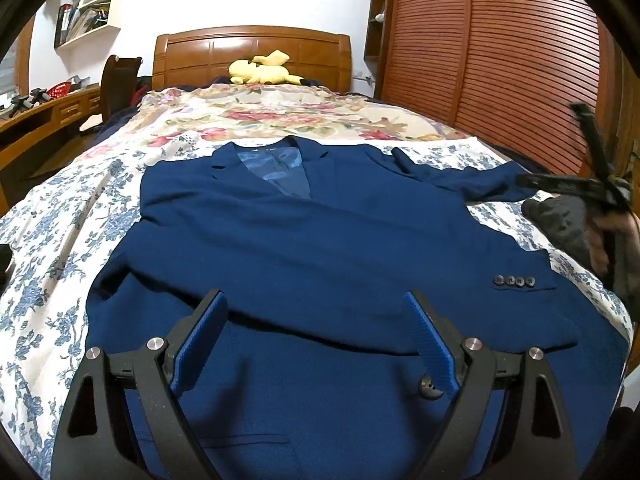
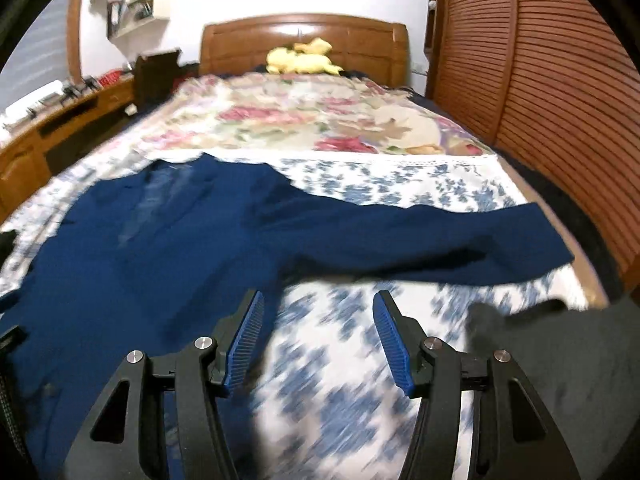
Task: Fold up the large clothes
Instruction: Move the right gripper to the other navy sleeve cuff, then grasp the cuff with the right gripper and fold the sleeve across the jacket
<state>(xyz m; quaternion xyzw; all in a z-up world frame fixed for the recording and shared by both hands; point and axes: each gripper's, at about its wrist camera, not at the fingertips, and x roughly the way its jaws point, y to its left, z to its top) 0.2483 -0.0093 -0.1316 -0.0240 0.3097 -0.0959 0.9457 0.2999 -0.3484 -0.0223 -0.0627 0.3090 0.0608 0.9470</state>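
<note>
A navy blue suit jacket (image 1: 320, 248) lies front-up on a bed covered by a blue-floral sheet (image 1: 52, 248), its collar toward the wooden headboard (image 1: 252, 56). One sleeve is folded across the chest, with 4 cuff buttons (image 1: 514, 281) showing; the other sleeve (image 1: 460, 178) stretches out to the right. The left gripper (image 1: 314, 344) hovers above the jacket's lower front with its blue-padded jaws spread wide and nothing between them. At the right edge, a hand (image 1: 612, 236) holds the right gripper (image 1: 592, 176), blurred, apparently just beside the outstretched sleeve's end. A yellow plush toy (image 1: 262, 70) rests by the headboard.
</note>
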